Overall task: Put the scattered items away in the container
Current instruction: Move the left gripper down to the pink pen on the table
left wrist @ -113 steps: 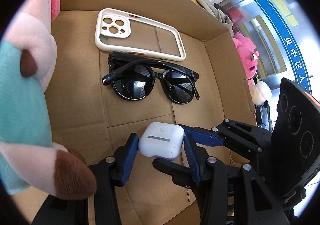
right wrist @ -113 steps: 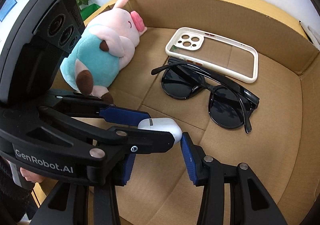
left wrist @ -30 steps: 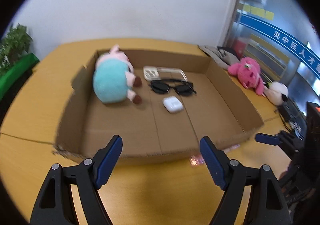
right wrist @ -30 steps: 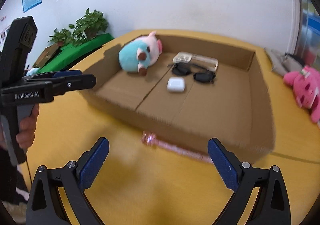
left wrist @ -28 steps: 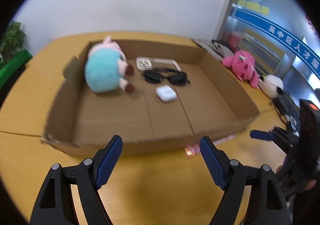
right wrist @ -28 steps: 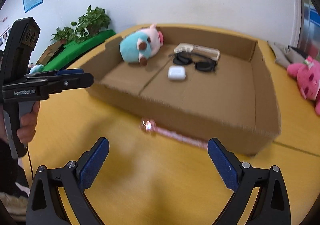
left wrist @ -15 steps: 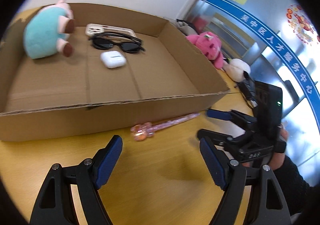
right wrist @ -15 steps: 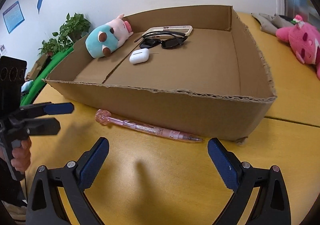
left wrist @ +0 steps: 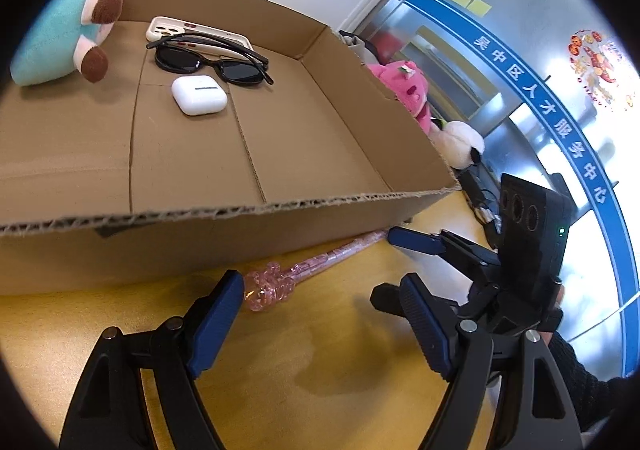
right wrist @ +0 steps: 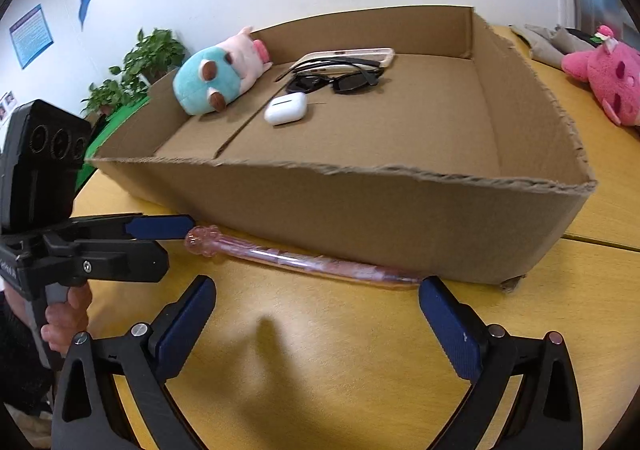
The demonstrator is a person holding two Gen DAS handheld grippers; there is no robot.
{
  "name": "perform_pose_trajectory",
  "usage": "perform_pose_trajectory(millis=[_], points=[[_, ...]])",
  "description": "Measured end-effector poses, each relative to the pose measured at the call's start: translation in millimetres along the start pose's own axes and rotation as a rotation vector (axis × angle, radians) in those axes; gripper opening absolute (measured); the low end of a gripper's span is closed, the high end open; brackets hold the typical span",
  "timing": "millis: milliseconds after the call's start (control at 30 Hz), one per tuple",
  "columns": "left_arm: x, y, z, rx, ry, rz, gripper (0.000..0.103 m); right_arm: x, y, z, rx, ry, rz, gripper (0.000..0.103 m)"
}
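Beside box (right wrist: 360, 217) — both grippers lowered toward pen (right wrist: 304, 260) | fingers spread, empty

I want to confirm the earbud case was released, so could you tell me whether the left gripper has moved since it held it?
Yes. The left gripper has left the box and now hovers open over the table beside the pink pen.

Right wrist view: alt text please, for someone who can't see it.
A pink pen lies on the yellow table against the near wall of a cardboard box, between the open right tool and the left tool. Inside the box lie a plush pig, sunglasses, phone case and earbud case.
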State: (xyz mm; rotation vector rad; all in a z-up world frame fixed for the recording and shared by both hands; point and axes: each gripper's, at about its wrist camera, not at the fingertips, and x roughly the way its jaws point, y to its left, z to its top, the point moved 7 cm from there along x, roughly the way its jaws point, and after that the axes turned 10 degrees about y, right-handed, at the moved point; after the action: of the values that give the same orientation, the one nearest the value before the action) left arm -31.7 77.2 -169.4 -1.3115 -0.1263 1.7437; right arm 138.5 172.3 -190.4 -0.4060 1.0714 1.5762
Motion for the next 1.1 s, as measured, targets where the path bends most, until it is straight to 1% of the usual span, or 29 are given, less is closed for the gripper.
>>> perform_pose_trajectory(millis=[67,167,233,300,400,500,633,800,900,1000,1100], points=[[-1.3,0.9,-4.0,-0.004,0.011,-0.033,0.080,1.5,13.3,-3.7,-0.031,0.014,0.038,0.103],[-2.5,-0.1,-14.0,0.005,0.035,-0.054,0.080,4.1,30.4,-9.1,-0.076,0.031,0.060,0.103],[-5.0,-4.8,-23.4,0.026,0.058,-0.085,0.080,3.9,32.9,-11.5,-0.078,0.035,0.065,0.103],[-11.2,-10.5,-28.9,0.053,0.060,-0.113,0.080,1.9,33.8,-14.0,-0.074,0.038,0.067,0.103],[-18.2,-11.5,-25.0,0.099,0.035,-0.058,0.080,-3.8,30.7,-17.2,-0.053,0.027,0.078,0.103],[-19.3,-7.5,-12.9,0.103,0.026,-0.047,0.080,-7.5,28.3,-20.2,-0.031,0.012,0.079,0.103],[-3.1,-4.7,-2.1,0.146,0.061,-0.012,0.080,-12.6,28.2,-29.7,-0.021,0.011,0.075,0.103],[13.9,-10.1,-7.9,0.191,0.129,-0.035,0.080,-20.0,27.1,-39.3,-0.003,0.006,0.075,0.103],[11.0,-18.7,-24.7,0.247,0.158,-0.048,0.080,-25.1,23.9,-44.4,0.010,0.003,0.084,0.103],[6.2,-25.8,-38.9,0.280,0.189,-0.068,0.079,-29.6,20.6,-49.2,0.021,-0.005,0.110,0.103],[-2.1,-34.3,-40.4,0.318,0.184,-0.079,0.079,-34.1,12.6,-51.8,0.052,-0.016,0.119,0.103]])
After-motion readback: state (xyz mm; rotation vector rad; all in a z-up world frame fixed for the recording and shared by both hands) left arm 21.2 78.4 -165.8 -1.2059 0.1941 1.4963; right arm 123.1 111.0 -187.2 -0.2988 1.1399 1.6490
